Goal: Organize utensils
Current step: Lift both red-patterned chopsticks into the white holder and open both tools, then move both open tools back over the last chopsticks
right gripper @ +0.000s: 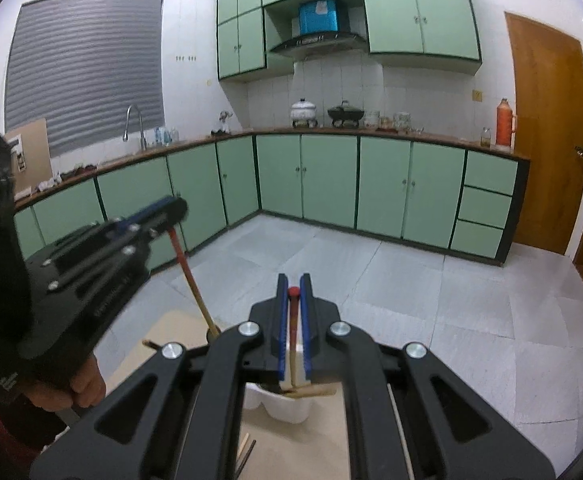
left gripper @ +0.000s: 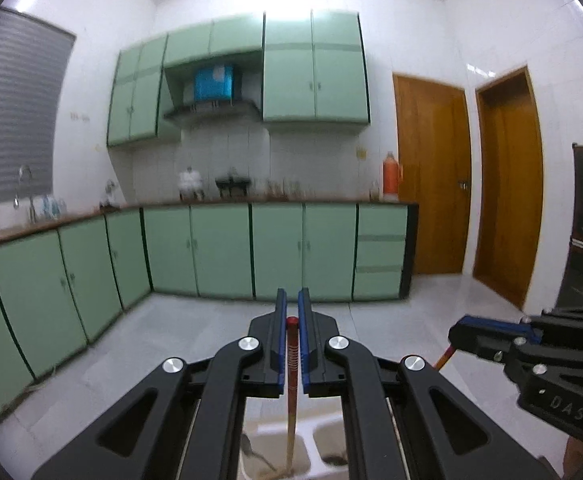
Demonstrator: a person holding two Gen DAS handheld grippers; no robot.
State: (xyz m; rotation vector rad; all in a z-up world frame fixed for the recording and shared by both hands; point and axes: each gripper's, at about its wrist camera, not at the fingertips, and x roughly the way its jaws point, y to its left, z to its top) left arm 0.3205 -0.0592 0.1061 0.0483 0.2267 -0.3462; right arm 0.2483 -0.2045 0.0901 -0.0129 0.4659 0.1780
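My left gripper point(left gripper: 292, 304) is shut on a red-topped chopstick point(left gripper: 292, 364) that hangs down into a white divided utensil holder point(left gripper: 309, 446). A spoon point(left gripper: 251, 450) lies in the holder's left compartment. My right gripper point(right gripper: 294, 286) is shut on a second red-topped chopstick point(right gripper: 292, 320) whose tip reaches the same white holder point(right gripper: 287, 406). In the right wrist view the left gripper point(right gripper: 173, 210) shows at left with its chopstick point(right gripper: 191, 280) slanting down. In the left wrist view the right gripper point(left gripper: 457, 332) shows at right.
The holder stands on a beige table point(right gripper: 171, 344) with more chopsticks point(right gripper: 247, 450) lying on it. Green kitchen cabinets point(right gripper: 331, 176), a counter with pots point(right gripper: 345, 114) and an orange thermos point(right gripper: 505, 124) stand far behind. Wooden doors point(left gripper: 431, 176) are at right.
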